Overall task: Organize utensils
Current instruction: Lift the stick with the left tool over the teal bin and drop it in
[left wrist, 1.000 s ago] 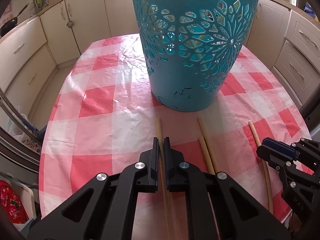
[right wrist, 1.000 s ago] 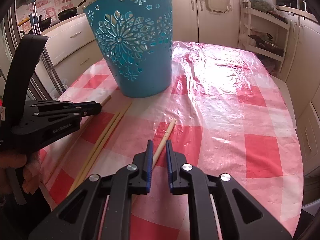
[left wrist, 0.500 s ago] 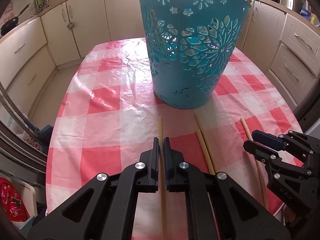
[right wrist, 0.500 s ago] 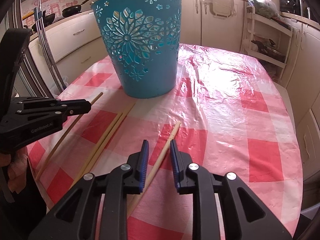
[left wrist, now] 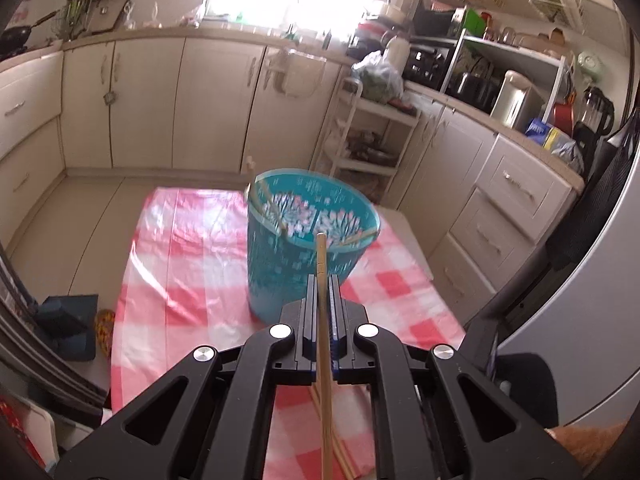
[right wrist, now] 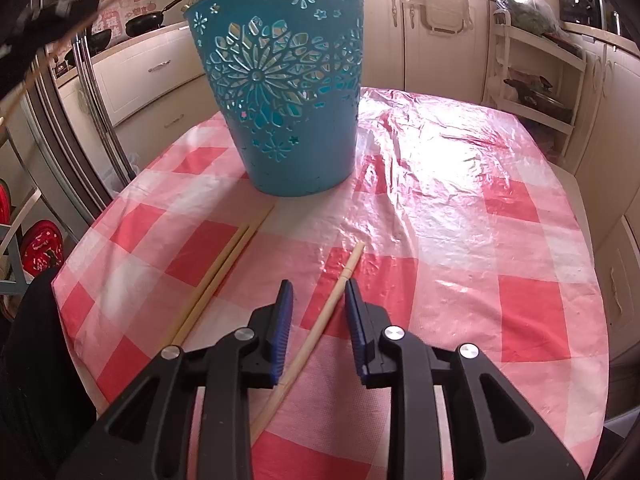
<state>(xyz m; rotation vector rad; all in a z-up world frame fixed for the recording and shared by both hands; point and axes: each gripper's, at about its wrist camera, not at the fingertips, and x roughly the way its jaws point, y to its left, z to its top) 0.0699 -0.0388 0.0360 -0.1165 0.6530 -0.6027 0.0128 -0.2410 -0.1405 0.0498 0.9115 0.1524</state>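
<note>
Left gripper [left wrist: 320, 284] is holding one chopstick [left wrist: 322, 320], jaws clamped on its shaft. The stick is now running up the middle of the left wrist view with its tip over the near rim of the teal basket [left wrist: 280, 264]; a second ago the same stick was lying on the checked tabletop [left wrist: 180, 280] in front of the basket. So the pick is done and the carry is under way. The basket is sitting at centre frame, seen from above, with a few sticks already leaning inside it.

Right gripper [right wrist: 314, 300] is hovering low over a second chopstick [right wrist: 320, 320] at lower centre of the right wrist view. Its jaws are opening; the stick is lying between them but the pads are not pressing on it, whereas a second ago they stood nearly together. Reading: this side is setting up its own grasp.

A pair of chopsticks [right wrist: 224, 264] is lying to the left, untouched, near the basket's base.

Judgement: task is partly done; three sticks remain on the cloth.
</note>
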